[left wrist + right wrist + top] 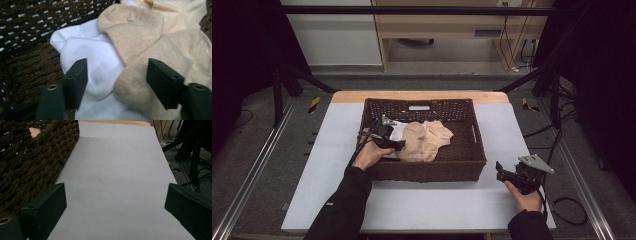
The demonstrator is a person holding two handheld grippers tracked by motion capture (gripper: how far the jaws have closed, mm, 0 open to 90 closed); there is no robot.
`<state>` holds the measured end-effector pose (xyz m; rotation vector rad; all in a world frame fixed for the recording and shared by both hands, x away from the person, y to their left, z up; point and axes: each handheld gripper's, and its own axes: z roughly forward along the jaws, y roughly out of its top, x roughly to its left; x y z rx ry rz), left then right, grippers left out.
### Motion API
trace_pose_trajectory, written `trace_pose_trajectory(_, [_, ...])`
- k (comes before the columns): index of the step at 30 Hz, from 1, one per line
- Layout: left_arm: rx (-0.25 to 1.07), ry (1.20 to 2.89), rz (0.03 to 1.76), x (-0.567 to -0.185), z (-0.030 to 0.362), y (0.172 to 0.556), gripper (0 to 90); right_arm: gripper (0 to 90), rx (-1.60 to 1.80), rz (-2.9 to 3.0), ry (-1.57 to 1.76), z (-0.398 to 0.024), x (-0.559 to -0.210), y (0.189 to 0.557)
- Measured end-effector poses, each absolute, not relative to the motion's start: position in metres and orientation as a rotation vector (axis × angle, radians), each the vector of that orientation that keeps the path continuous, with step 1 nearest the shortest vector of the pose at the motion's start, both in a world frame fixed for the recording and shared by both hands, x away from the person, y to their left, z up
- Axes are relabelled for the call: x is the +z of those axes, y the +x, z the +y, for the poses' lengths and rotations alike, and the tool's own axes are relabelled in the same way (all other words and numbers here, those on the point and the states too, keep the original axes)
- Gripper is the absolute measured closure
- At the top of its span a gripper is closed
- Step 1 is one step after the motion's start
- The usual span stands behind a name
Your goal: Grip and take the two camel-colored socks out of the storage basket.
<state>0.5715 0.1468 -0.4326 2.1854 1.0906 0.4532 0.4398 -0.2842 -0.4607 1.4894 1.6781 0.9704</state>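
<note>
Socks lie heaped in the brown wicker basket [472, 150] on the grey surface [422, 200]: white socks [97, 72] toward its left wall, beige socks [150, 50] overlapping them from the right. My left hand [371, 154] reaches over the basket's near left corner, forearm coming up from below and wrist angled in, so my left gripper [388, 139] hangs just above the pile. Its fingers [76, 80] are spread wide and grasp nothing, one above white cloth, the other above beige. My right hand [526, 197] rests low on the surface, well apart from the basket's right side, its right gripper [504, 172] pointing forward along the wall. Those fingers [45, 210] are also released, bare surface between them.
</note>
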Motion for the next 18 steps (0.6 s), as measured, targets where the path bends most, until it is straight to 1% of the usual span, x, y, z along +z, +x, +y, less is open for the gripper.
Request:
trace_pose_trajectory(2, [0.449, 2.195, 1.099, -0.4332, 0.1466, 0.5718, 36.3, 4.2, 0.971, 1.678, 1.491, -0.2841, -0.4607, 0.4398])
trace_pose_trajectory(3, [0.432, 2.219, 1.113, -0.4352, 0.1457, 0.5726, 42.1, 4.2, 0.968, 1.681, 1.487, -0.2839, -0.4609, 0.4399])
trace_pose_trajectory(5, [0.412, 2.244, 1.110, -0.4363, 0.1445, 0.5732, 46.5, 4.2, 0.971, 1.682, 1.488, -0.2834, -0.4610, 0.4400])
trace_pose_trajectory(7, [0.385, 2.270, 1.091, -0.4379, 0.1425, 0.5731, 54.0, 4.3, 0.972, 1.685, 1.488, -0.2834, -0.4611, 0.4403])
trace_pose_trajectory(8, [0.385, 2.270, 1.091, -0.4379, 0.1425, 0.5731, 59.2, 4.3, 0.972, 1.685, 1.488, -0.2834, -0.4611, 0.4403])
trace_pose_trajectory(9, [0.365, 2.285, 1.080, -0.4382, 0.1418, 0.5729, 59.2, 4.3, 0.973, 1.682, 1.488, -0.2836, -0.4611, 0.4405])
trace_pose_trajectory(10, [0.362, 2.292, 1.075, -0.4388, 0.1411, 0.5729, 62.4, 4.3, 0.973, 1.680, 1.493, -0.2837, -0.4610, 0.4404])
trace_pose_trajectory(11, [0.351, 2.299, 1.075, -0.4391, 0.1409, 0.5731, 65.9, 4.3, 0.971, 1.680, 1.486, -0.2842, -0.4610, 0.4403])
trace_pose_trajectory(12, [0.339, 2.309, 1.072, -0.4392, 0.1403, 0.5733, 73.7, 4.4, 0.971, 1.676, 1.487, -0.2844, -0.4604, 0.4396])
trace_pose_trajectory(14, [0.338, 2.320, 1.074, -0.4384, 0.1398, 0.5730, 81.3, 4.4, 0.974, 1.671, 1.483, -0.2847, -0.4597, 0.4391])
trace_pose_trajectory(15, [0.335, 2.319, 1.076, -0.4378, 0.1399, 0.5728, 84.1, 4.4, 0.975, 1.668, 1.483, -0.2848, -0.4596, 0.4390])
trace_pose_trajectory(18, [0.338, 2.305, 1.082, -0.4358, 0.1410, 0.5723, 85.9, 4.4, 0.972, 1.668, 1.485, -0.2854, -0.4594, 0.4388])
